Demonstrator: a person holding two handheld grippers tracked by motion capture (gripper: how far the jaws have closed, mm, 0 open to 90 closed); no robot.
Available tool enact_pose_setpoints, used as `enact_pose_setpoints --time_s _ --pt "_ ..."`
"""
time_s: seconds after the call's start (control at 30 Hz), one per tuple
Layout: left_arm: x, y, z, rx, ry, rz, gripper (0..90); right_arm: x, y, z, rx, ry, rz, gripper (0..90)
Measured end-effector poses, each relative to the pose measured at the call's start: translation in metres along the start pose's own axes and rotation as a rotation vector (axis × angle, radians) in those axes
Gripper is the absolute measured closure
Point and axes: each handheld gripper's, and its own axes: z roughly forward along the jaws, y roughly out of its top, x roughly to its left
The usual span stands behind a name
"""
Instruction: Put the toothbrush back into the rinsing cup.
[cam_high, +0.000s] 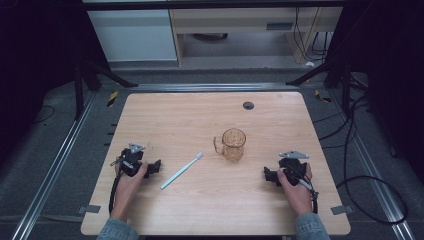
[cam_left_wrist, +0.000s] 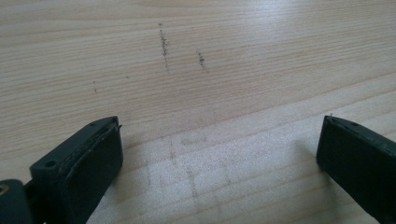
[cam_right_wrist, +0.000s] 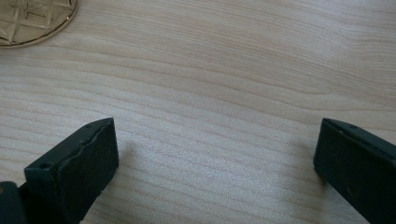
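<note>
Two hands come in from the bottom edge of the high view, each resting on the table and holding a tool. Left tool lies near the table's left side, its jaws aimed toward the middle; in the left gripper view they stand wide apart over bare wood with a few dark scuffs, nothing between them. Right tool mirrors it near the right side, jaws pointing inward, likewise spread wide and empty in the right gripper view.

Just beside the left tool, apart from it, lies a pale toothbrush. Its long axis runs on a diagonal, handle end toward the person and to the left, head pointing away and to the right, toward an amber glass mug. Whether the bristles face up is hard to tell at this size. That mug stands upright near the table's middle, handle on its left side; its patterned base shows in a corner of the right gripper view.
</note>
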Motion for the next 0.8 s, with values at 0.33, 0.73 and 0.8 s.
enact_pose_setpoints --time_s 0.33,0.73,0.8 --pt "-0.024 0.019 -0.019 0.025 -0.077 0.075 4.0 0.0 0.0 0.0 0.003 0.004 0.0 0.4" --pt "-0.057 0.075 -0.047 0.129 -0.13 0.247 14.9 -0.001 0.0 0.0 0.002 0.002 -0.007 0.4" --pt "-0.06 0.079 -0.049 0.141 -0.138 0.261 15.5 -0.001 0.0 0.0 0.002 0.002 -0.007 0.4"
